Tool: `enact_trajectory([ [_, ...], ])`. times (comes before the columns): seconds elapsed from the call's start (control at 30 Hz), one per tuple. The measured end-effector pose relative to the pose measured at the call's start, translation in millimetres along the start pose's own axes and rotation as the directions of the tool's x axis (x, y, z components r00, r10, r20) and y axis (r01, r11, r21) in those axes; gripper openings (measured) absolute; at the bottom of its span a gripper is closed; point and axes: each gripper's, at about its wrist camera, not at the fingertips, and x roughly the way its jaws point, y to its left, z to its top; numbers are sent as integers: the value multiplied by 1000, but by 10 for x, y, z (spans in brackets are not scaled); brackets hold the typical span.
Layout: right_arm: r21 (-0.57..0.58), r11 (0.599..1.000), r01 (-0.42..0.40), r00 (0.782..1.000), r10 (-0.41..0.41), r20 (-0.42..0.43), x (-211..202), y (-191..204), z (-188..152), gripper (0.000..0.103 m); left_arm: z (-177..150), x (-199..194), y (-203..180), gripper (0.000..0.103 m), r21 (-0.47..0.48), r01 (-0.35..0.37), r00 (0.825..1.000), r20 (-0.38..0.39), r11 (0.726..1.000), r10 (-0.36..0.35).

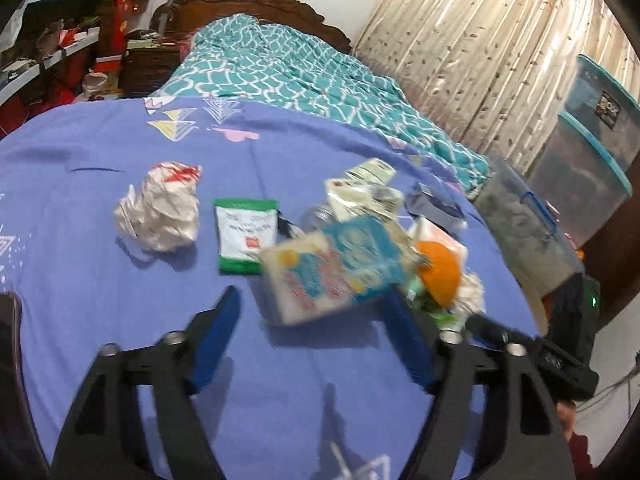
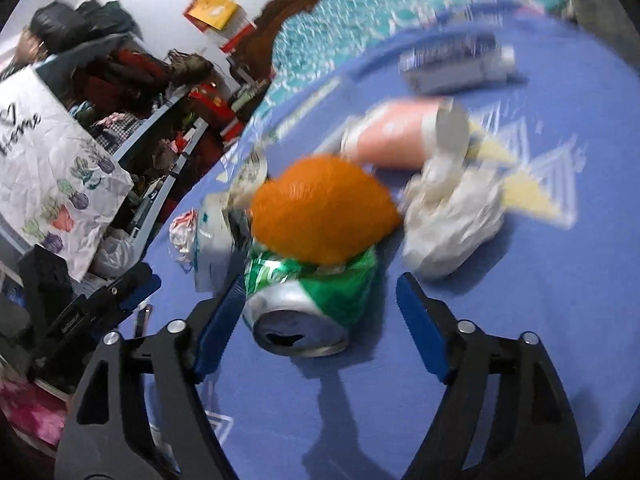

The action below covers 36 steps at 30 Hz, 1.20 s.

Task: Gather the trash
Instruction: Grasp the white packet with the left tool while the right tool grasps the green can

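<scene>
Trash lies on a bed's blue sheet. In the left wrist view my left gripper stands open, with a blurred blue, white and yellow packet between its fingers; the pads do not press on it. Farther left lie crumpled white paper and a green and white sachet. In the right wrist view my right gripper is open around a crushed green can; only the left finger is close to it. An orange lump rests on the can, and a crumpled white bag and a pink tube lie beyond.
A teal patterned blanket covers the far half of the bed before a carved headboard. Cluttered shelves stand at the left, and a curtain and plastic storage boxes at the right. A white printed bag hangs beside the bed.
</scene>
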Motion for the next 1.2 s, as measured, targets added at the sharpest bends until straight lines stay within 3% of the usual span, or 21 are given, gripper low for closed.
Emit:
enact_trajectory([
  [0.1,-9,1000,-9,999,8,-42,91,47,-48,74,91,177,-27,93,75,-1,1000,-9,997,2],
  [0.23,-5,1000,-29,999,28,-25,-11,65,-221,73,163,446,-60,94,127,39,997,-78,991,-30],
  [0.33,-21,1000,-8,1000,8,-2,-226,37,-350,73,167,607,-43,93,93,66,990,-130,993,-54],
  [0.37,-27,1000,-1,1000,1,5,-296,28,-383,73,144,617,-37,89,77,103,987,-134,992,-92],
  [0.47,-41,999,14,999,-12,29,-599,-77,-522,73,-11,679,-159,37,134,126,975,-198,983,-98],
  [0.53,-14,1000,-14,998,15,58,-768,-159,-574,73,-95,591,-185,30,132,161,972,-196,978,-134],
  [0.6,49,997,-65,992,60,113,-990,-318,-588,72,-204,496,-186,24,93,230,950,-237,969,-203],
  [0.7,90,995,-46,984,29,175,-1207,-467,-565,72,-396,312,-218,24,78,260,936,-267,963,-231],
  [0.77,60,998,-5,982,-6,186,-1277,-467,-574,72,-490,200,-276,29,82,259,931,-285,962,-226],
  [0.83,34,999,35,976,-42,214,-1346,-449,-597,72,-533,49,-292,61,102,248,939,-271,963,-213],
  [0.87,33,998,50,971,-56,231,-1390,-476,-599,72,-517,-49,-297,87,123,214,956,-229,969,-182],
  [0.9,40,997,71,964,-79,254,-1467,-536,-607,76,-485,-107,-302,94,139,183,969,-193,973,-155],
  [0.93,52,991,120,950,-130,283,-1540,-582,-607,80,-441,-178,-333,94,170,152,981,-147,974,-127],
  [1.0,66,981,181,933,-192,306,-1561,-533,-561,83,-348,-194,-426,94,222,133,986,-127,966,-106],
  [1.2,102,981,165,937,-188,293,-1689,-676,-668,86,-325,131,-760,94,304,176,972,-207,936,-115],
])
